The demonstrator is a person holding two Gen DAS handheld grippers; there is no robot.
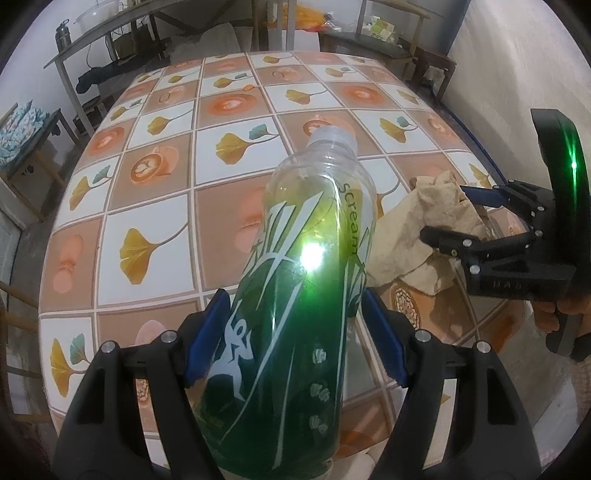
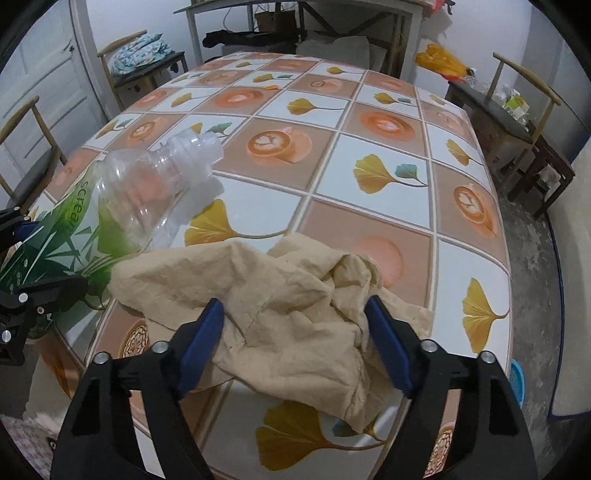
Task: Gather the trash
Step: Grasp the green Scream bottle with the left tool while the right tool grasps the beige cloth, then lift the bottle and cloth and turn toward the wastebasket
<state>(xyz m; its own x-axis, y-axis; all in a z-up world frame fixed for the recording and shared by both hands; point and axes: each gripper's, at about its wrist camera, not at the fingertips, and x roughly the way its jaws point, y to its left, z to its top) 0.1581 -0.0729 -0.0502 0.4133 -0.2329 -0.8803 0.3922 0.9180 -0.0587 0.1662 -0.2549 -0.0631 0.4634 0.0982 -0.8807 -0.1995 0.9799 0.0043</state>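
Note:
A clear plastic bottle [image 1: 303, 277] with a green label is tilted with its capless neck pointing away over the table, and my left gripper [image 1: 293, 299] is shut on its lower body, both blue pads pressed to its sides. The same bottle [image 2: 147, 192] and the left gripper [image 2: 22, 258] show at the left of the right wrist view. A crumpled beige paper [image 2: 280, 288] lies on the tablecloth near the front edge. My right gripper [image 2: 293, 302] is low over it, jaws apart, with a fold of the paper between the pads. In the left wrist view this paper [image 1: 417, 236] sits under the right gripper [image 1: 447, 212].
The table [image 2: 369, 166] has a tiled cloth with leaf and coffee-cup prints. Wooden chairs [image 2: 517, 110] stand around it, and a metal shelf [image 1: 110, 33] is behind it. A blue object [image 2: 517, 380] lies on the floor at the right. A hand [image 1: 550, 314] holds the right gripper's handle.

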